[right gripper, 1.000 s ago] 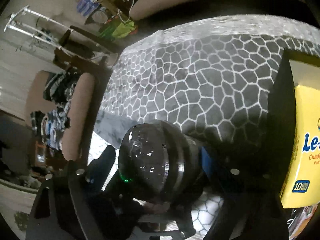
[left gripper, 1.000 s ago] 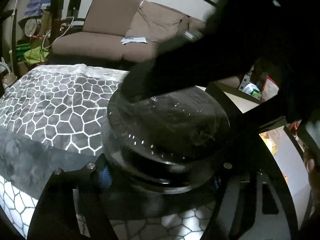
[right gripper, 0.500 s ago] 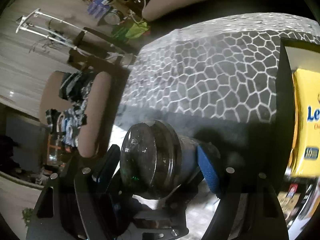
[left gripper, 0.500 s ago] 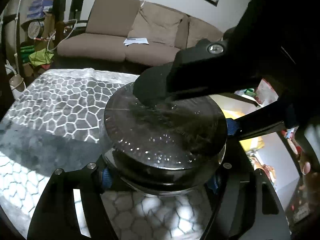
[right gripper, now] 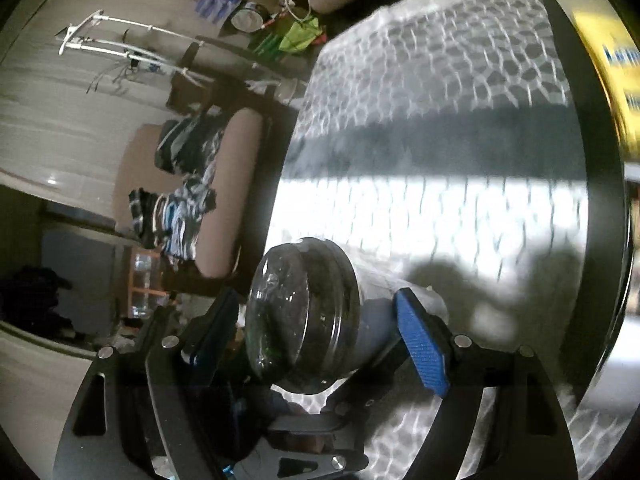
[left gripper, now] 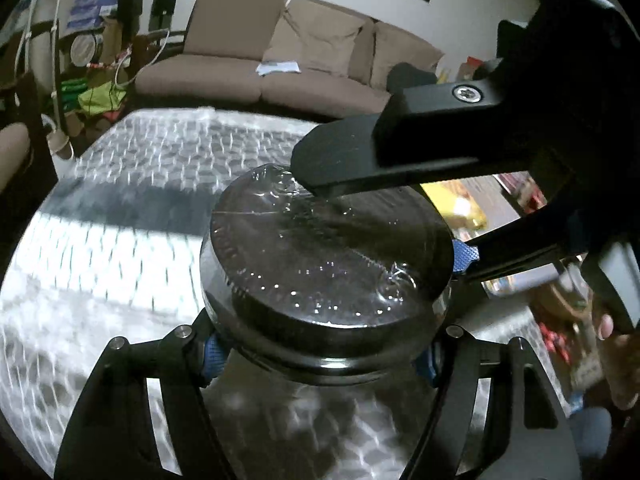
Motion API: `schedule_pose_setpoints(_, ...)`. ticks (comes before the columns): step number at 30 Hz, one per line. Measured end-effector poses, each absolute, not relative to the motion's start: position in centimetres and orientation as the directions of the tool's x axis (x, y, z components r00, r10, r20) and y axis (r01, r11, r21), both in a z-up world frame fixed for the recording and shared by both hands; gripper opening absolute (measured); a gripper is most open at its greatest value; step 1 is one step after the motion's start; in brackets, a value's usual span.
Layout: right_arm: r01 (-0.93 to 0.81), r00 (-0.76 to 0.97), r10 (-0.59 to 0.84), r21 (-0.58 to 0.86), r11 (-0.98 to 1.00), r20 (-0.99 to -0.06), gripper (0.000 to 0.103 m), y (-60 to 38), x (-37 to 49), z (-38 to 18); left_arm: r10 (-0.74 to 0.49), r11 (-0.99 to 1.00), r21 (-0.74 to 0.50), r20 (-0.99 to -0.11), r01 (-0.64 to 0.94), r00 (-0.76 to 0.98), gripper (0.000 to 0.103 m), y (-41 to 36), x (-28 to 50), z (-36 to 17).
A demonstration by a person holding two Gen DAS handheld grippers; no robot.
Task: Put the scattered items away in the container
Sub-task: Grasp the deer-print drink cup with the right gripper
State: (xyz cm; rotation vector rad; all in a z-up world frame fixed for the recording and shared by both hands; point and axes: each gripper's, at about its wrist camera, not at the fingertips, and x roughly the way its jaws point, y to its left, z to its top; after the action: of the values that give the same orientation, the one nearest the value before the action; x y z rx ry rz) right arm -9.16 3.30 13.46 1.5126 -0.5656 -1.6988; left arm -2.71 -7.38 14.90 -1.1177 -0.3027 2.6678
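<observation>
— Two grippers on one jar point(left gripper: 328, 256): the left gripper point(left gripper: 320, 354) has its jaws clamped below the lid, while the right gripper point(right gripper: 320, 332) has its jaws closed across lid and base.

— What changed?

— A second ago the jar hung over the counter's point(right gripper: 440, 128) patterned middle; now it's carried toward the container point(right gripper: 600, 208) at the right edge. Drop-off looks close.

— Any writing?

— The yellow box point(right gripper: 612, 52) in the container is blurred now; earlier it read "Le-" and "10".
</observation>
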Motion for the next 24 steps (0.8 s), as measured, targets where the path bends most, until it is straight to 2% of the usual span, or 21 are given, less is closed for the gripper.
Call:
schedule_pose_setpoints(5, 0.221, 0.008, -0.797, 0.779, -0.587, -0.603, 0.092, 5.2, -4.2, 10.9, 0.314, -0.947, -0.280, -0.689, -0.159, -0.653, 0.070, -5.8, 2.2, 13.1)
schedule_pose_setpoints(11, 0.105, -0.010, -0.843, 0.838, -0.536, -0.538, 0.092, 8.2, -2.0, 7.6, 0.338, -0.940, -0.283, -0.704, -0.190, -0.625, 0.070, -4.3, 4.8, 10.8)
schedule_pose_setpoints(13, 0.094, -0.024, -0.864, 0.859, -0.503, -0.504, 0.094, 9.2, -1.6, 7.5, 0.365, -0.930, -0.306, -0.696, -0.204, -0.618, 0.076, -4.4, 5.0, 10.8)
schedule_pose_setpoints(15, 0.134, -0.064, -0.868, 0.857, -0.497, -0.493, 0.101, 10.7, -0.9, 8.1, 0.400, -0.913, -0.353, -0.685, -0.204, -0.609, 0.091, -5.0, 5.1, 11.3)
schedule_pose_setpoints(18, 0.221, -0.195, -0.832, 0.804, -0.553, -0.519, 0.103, 14.1, 0.5, 9.1, 0.458, -0.878, -0.435, -0.636, -0.202, -0.621, 0.100, -6.5, 5.9, 12.3)
schedule_pose_setpoints(24, 0.374, -0.398, -0.703, 0.595, -0.711, -0.590, 0.103, 17.8, 5.1, 8.7, 0.525, -0.827, -0.522, -0.583, -0.209, -0.620, 0.100, -9.5, 6.9, 13.7)
